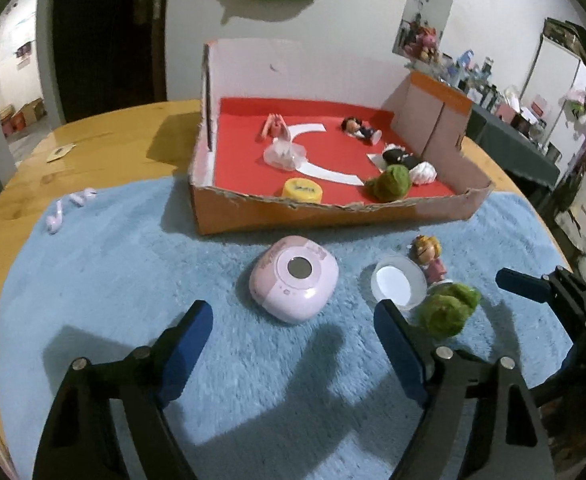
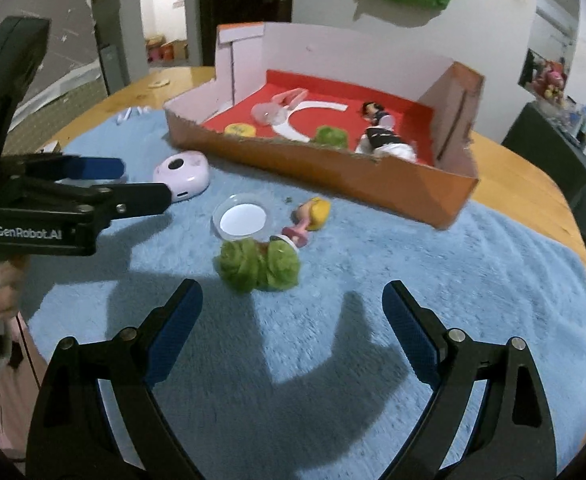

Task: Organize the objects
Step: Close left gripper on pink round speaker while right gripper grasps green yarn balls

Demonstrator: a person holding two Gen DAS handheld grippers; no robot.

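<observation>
Fingers: both my grippers, left (image 1: pixel 293 340) and right (image 2: pixel 293 328), spread wide, holding nothing.
Box (image 1: pixel 293 210): stiff card, torn low front wall; room inside on the red floor.
Mat (image 2: pixel 413 264): soft, open space near me.
Pink case (image 1: pixel 295 278): smooth, likely slippery; grip its sides.
Green pompom (image 2: pixel 259 266): light, squashy; pinch anywhere.
Doll (image 2: pixel 309 220): lying down, small, rigid; take the body.
</observation>
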